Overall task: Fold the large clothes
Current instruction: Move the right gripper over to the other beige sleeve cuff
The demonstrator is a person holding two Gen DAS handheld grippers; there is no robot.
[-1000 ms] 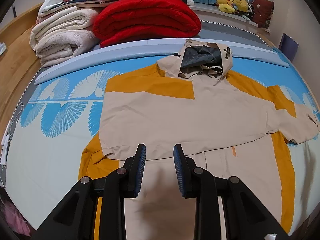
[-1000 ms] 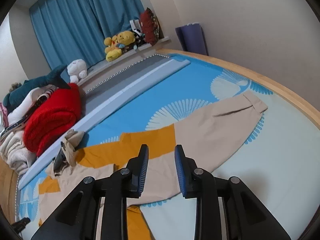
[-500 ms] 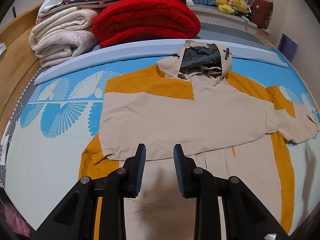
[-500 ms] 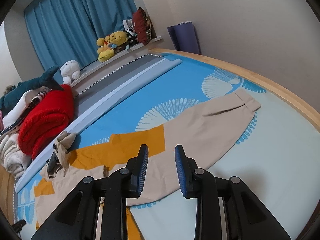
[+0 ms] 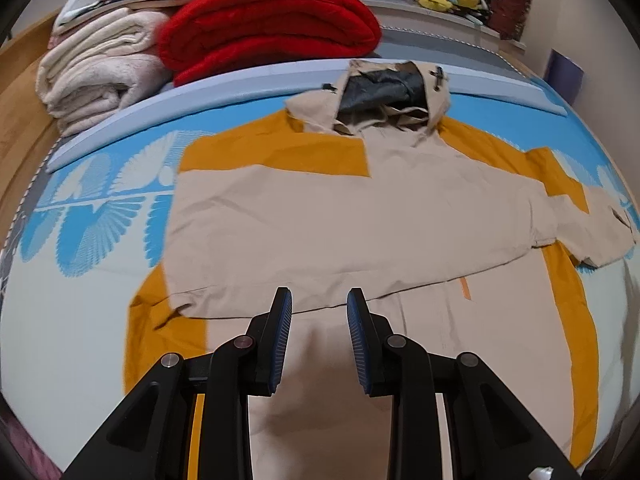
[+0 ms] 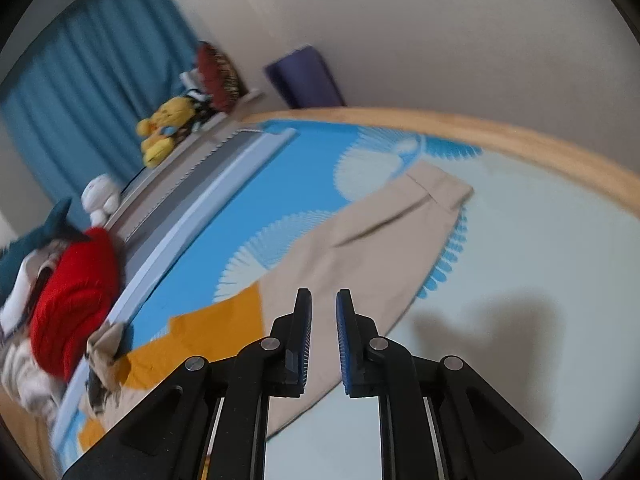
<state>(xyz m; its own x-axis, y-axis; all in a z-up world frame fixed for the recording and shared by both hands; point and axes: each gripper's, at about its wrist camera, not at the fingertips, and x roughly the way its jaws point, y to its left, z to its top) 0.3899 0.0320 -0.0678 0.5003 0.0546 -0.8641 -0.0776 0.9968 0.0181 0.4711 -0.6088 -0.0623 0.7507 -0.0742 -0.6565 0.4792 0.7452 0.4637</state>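
Beige jacket (image 5: 360,216) beyond parted jaws

The jacket (image 5: 320,220), centre of the left view, is matt woven cloth in beige and mustard, lightly creased, its hood lining dark and faintly shiny. The bed sheet (image 5: 80,320) is smooth printed cotton. At upper left the red blanket (image 5: 264,20) looks fleecy. Each hand-held gripper (image 5: 319,336) (image 6: 323,340) is matt black plastic with ribbed blue pads and metal pivot pins. The bed frame (image 6: 520,140) is pale smooth wood.
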